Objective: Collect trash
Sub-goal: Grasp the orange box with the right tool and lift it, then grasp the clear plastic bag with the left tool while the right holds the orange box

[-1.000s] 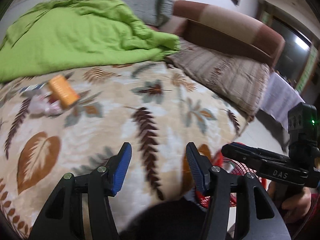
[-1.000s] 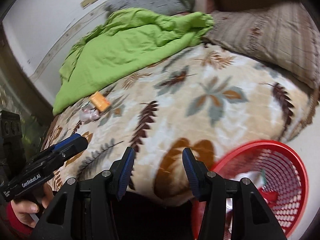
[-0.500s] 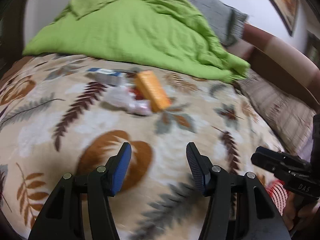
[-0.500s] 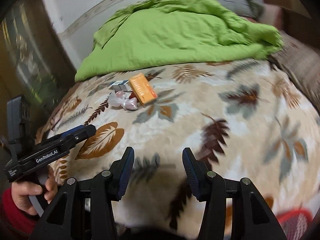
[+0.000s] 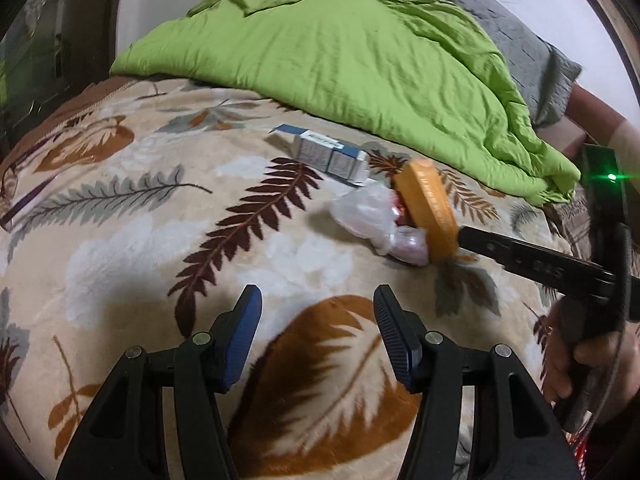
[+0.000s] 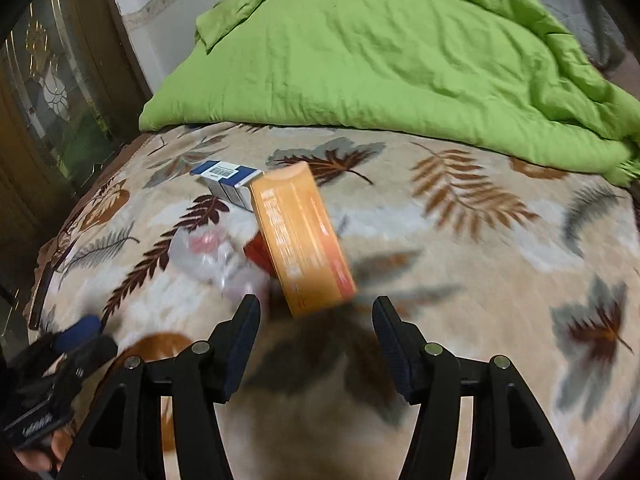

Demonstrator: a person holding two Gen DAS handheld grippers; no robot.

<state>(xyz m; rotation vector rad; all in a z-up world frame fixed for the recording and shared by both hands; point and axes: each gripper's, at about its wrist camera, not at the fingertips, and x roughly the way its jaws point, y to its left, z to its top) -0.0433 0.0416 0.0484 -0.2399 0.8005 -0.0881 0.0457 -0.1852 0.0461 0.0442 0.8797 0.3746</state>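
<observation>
Trash lies on the leaf-patterned blanket point(image 5: 120, 240): an orange box point(image 5: 428, 208) point(image 6: 300, 236), a white and blue box point(image 5: 324, 154) point(image 6: 228, 178) behind it, and a crumpled clear wrapper point(image 5: 364, 210) point(image 6: 208, 256) beside it. Something red point(image 6: 258, 254) shows under the orange box. My left gripper point(image 5: 318, 328) hovers open over the blanket, short of the pile, with nothing between its fingers. My right gripper point(image 6: 316, 332) is just short of the orange box's near end, its jaws opening and empty. In the left wrist view, the right gripper point(image 5: 466, 236) reaches the orange box from the right.
A rumpled green quilt point(image 5: 340, 52) point(image 6: 380, 52) covers the far half of the bed. A grey pillow point(image 5: 532, 52) lies behind it. A dark wooden door with patterned glass point(image 6: 48, 100) stands left of the bed. A hand point(image 5: 576, 364) holds the right gripper.
Both grippers swung left across the bed from the red basket to the trash pile, which is now close ahead. The basket has left both views. The right jaws stand wider.
</observation>
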